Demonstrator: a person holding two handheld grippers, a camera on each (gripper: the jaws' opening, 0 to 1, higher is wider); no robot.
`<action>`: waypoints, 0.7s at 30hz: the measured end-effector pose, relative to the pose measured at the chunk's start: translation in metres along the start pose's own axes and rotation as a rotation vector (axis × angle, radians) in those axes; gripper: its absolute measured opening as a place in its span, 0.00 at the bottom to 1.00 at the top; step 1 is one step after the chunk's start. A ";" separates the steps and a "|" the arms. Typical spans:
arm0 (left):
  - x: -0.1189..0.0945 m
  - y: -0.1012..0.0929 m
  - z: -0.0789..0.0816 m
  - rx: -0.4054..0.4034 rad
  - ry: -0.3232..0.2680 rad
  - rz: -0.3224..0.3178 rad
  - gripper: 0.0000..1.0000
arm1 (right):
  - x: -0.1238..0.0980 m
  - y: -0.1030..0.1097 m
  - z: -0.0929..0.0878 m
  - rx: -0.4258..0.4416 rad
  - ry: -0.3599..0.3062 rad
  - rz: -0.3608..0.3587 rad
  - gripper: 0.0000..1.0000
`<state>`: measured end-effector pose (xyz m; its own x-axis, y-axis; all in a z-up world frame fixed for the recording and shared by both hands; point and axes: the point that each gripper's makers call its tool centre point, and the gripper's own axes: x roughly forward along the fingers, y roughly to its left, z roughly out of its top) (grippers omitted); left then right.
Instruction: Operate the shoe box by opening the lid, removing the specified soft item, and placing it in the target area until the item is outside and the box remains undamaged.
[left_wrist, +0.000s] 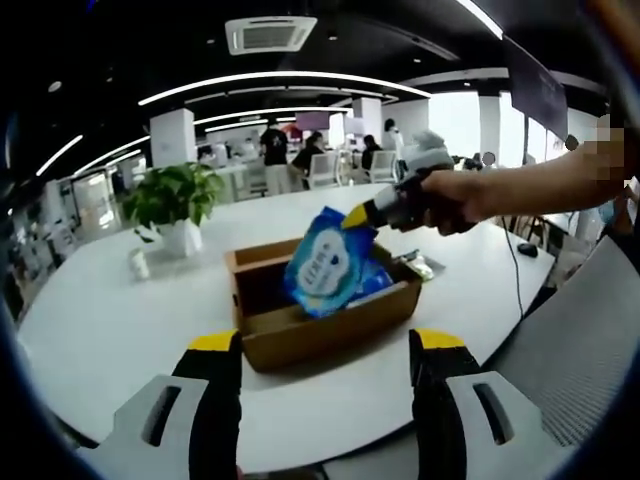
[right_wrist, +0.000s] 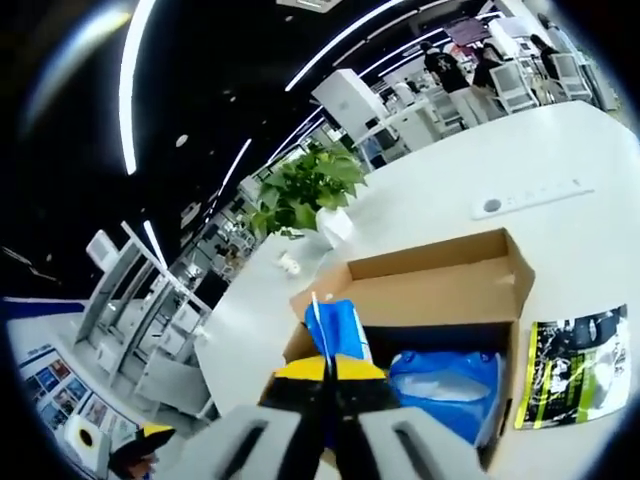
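Your right gripper (left_wrist: 352, 217) pinches the blue pack (left_wrist: 325, 262) by its top edge, frame centre, above the box (left_wrist: 300, 335). Soft, light, crinkly: hold the seam. Left gripper (left_wrist: 327, 345) fingers spread.

We recorded an open-plan office: white round table (left_wrist: 120, 330), potted plant (left_wrist: 175, 200), ceiling air-conditioning unit (left_wrist: 270, 33), strip lights (left_wrist: 280, 80), people at desks (left_wrist: 300, 155).

In the left gripper view the pack (left_wrist: 327, 262) hides part of the box (left_wrist: 300, 335) interior, and its print is too blurred to read. In the right gripper view the right gripper (right_wrist: 330, 385) covers the pack's lower part and the box's near wall. The leaflet (right_wrist: 573, 365) text is illegible; distant people are too small to tell.
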<state>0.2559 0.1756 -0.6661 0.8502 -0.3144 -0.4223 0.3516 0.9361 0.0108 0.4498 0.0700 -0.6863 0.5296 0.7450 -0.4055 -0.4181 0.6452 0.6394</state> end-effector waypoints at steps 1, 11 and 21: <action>0.000 0.000 0.000 0.000 0.000 0.000 0.70 | -0.001 0.001 0.001 0.000 -0.002 0.003 0.00; 0.000 -0.001 0.001 0.004 -0.006 -0.006 0.70 | -0.009 0.009 0.001 -0.018 0.003 0.014 0.00; 0.000 -0.004 0.003 0.012 -0.017 -0.016 0.75 | -0.023 0.020 0.012 -0.020 -0.022 0.037 0.00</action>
<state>0.2556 0.1718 -0.6632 0.8511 -0.3318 -0.4068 0.3696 0.9291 0.0156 0.4376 0.0642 -0.6563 0.5291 0.7650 -0.3672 -0.4525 0.6204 0.6406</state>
